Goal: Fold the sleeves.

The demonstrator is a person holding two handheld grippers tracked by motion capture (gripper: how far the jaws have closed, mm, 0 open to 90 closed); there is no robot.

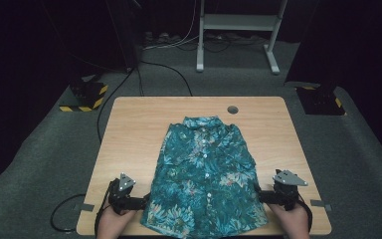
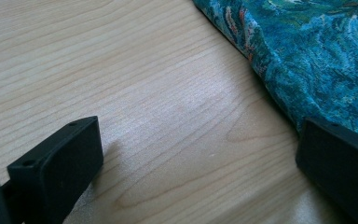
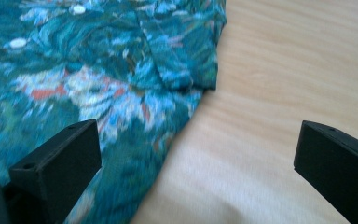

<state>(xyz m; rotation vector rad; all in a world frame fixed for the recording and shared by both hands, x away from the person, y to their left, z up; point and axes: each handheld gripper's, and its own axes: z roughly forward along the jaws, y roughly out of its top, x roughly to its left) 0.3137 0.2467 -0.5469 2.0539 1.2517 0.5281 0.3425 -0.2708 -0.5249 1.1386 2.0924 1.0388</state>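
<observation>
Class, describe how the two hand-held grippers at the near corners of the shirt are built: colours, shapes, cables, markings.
Both the left gripper and right gripper are black, each topped by a grey three-cornered plate. A black cable trails from each; the left one loops off the table edge. In the gripper views the jaws are matte black, blocky and flat-faced, with small holes near the tips. The hands are bare, with no sleeves in view.

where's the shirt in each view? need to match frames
High view: shirt laid flat mid-table, collar far, hem near.
Left gripper view: its edge in the upper right.
Right gripper view: covers the left half.
Shared landmark: the wooden table.
</observation>
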